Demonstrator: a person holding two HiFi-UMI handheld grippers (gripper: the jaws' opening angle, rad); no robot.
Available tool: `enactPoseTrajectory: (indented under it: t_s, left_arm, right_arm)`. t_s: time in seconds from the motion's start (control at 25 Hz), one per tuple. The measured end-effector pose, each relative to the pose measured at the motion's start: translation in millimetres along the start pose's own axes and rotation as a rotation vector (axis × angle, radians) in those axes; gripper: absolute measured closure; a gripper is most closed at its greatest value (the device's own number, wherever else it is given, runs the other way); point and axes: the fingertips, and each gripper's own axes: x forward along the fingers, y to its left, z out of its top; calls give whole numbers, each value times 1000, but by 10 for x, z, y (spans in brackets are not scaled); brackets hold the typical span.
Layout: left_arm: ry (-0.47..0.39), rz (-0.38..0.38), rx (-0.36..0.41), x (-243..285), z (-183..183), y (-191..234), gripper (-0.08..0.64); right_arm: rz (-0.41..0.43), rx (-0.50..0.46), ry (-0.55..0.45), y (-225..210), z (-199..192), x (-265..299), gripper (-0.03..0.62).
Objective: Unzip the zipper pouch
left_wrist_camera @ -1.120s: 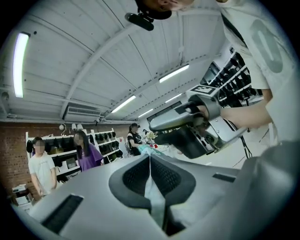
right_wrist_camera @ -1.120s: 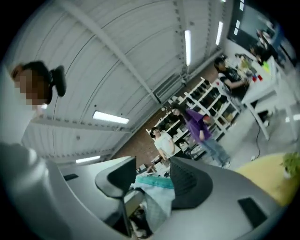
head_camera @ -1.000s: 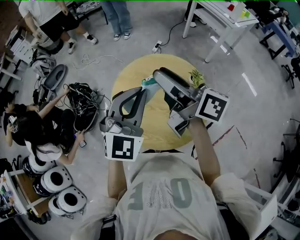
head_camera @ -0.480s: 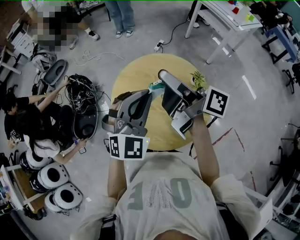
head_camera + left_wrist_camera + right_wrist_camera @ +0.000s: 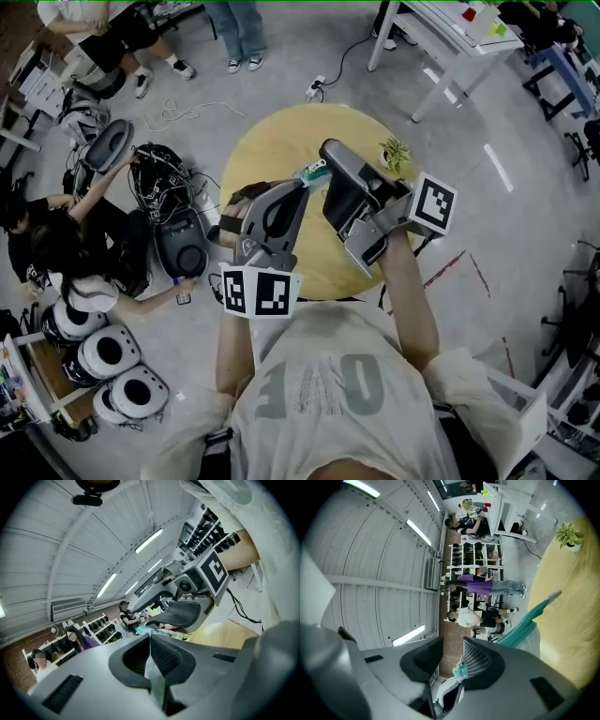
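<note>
My left gripper (image 5: 151, 641) clamps the edge of the soft, light teal zipper pouch (image 5: 524, 622); my right gripper (image 5: 451, 660), jaws just closing but apart, flanks its tiny pull tab (image 5: 461, 670) at lower centre, where I'd pinch.

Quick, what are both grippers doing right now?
Left gripper: shut on the pouch.
Right gripper: open, just been closing, a teal tab between its jaws.
</note>
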Motion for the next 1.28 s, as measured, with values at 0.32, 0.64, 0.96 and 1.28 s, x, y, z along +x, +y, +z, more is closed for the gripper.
enactPoseTrajectory:
  t_s: [0.32,0.64,0.96,1.28]
  left_arm:
    - [-13,-16,8,17,7,-31,532]
    - [-1,-8,45,24,-56,-48,532]
    - [-25,-30,320,-177,-99,53,532]
    - [-44,-121,516,-232,-176,-140,532]
  right_arm:
    - [3,175,-51,-119,-8,-35,488]
    - [-69,23,27,-172,-205,31,511]
    - [-109,4,75,-286,-217,46,503]
    - [-41,123,216,-290,-350,90,472]
